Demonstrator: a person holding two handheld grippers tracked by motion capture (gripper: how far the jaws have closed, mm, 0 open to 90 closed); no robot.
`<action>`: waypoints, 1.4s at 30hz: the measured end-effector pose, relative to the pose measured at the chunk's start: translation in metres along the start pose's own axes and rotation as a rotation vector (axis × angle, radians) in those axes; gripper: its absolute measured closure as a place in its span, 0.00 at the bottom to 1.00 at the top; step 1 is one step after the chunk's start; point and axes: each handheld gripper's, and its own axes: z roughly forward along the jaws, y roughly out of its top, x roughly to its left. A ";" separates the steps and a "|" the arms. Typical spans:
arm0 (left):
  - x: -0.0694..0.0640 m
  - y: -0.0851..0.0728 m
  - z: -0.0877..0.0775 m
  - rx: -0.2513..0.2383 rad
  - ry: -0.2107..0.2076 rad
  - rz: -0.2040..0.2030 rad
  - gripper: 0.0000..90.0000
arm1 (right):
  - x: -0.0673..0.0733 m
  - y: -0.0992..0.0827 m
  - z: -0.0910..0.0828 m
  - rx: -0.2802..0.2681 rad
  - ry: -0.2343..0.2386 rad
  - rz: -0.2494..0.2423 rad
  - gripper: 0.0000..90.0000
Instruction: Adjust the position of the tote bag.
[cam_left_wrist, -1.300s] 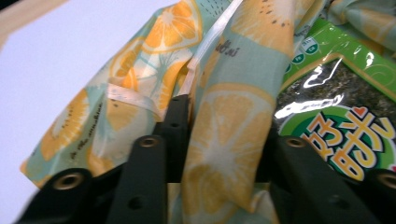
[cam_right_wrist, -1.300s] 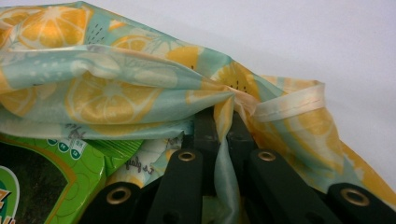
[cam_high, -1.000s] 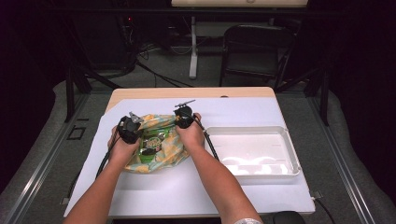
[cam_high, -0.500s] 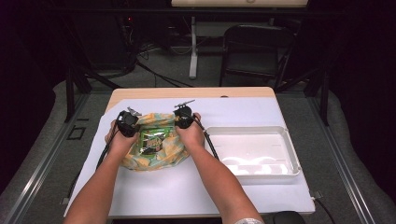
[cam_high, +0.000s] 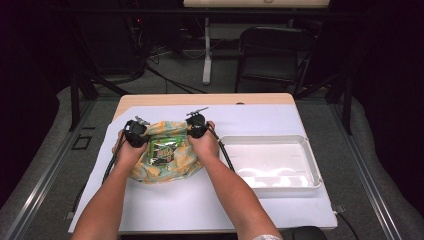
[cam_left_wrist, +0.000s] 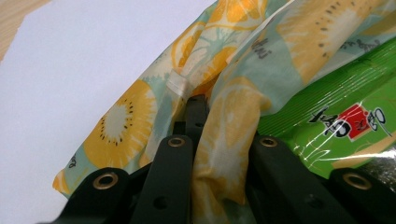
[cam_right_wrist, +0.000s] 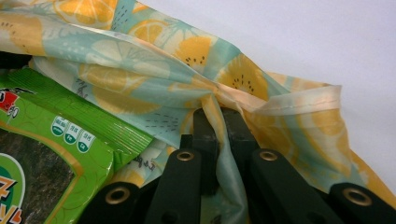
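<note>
The fruit-print bag (cam_high: 165, 159) lies on the white sheet (cam_high: 150, 210) that covers the desk (cam_high: 200, 99), just left of the empty white tray (cam_high: 272, 162), and its mouth is already pulled wide between the two grippers. A green snack packet (cam_high: 164, 147) sits inside the opening in plain sight. By my reading the spreading is largely done; what remains is getting the packet out, probably towards the tray.

The left hand-held gripper (cam_left_wrist: 203, 105) has a fold of the bag's rim between its jaws, which have just been opening a little; the fabric looks loosely held rather than pinched. The right hand-held gripper (cam_right_wrist: 219, 114) is clamped tight on the opposite rim. Both forearms reach in from the near edge, hands on either side of the bag, grippers angled down at its rim
</note>
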 end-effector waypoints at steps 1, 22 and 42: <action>0.000 0.000 0.000 0.000 -0.001 -0.004 0.92 | 0.000 0.000 0.000 0.007 0.001 -0.005 0.95; -0.002 0.002 -0.002 0.004 0.013 -0.011 0.87 | 0.003 0.004 -0.009 -0.014 0.074 0.037 0.71; 0.002 0.014 -0.083 -0.256 -0.090 -0.070 0.46 | 0.017 0.020 -0.076 -0.202 0.164 -0.038 0.47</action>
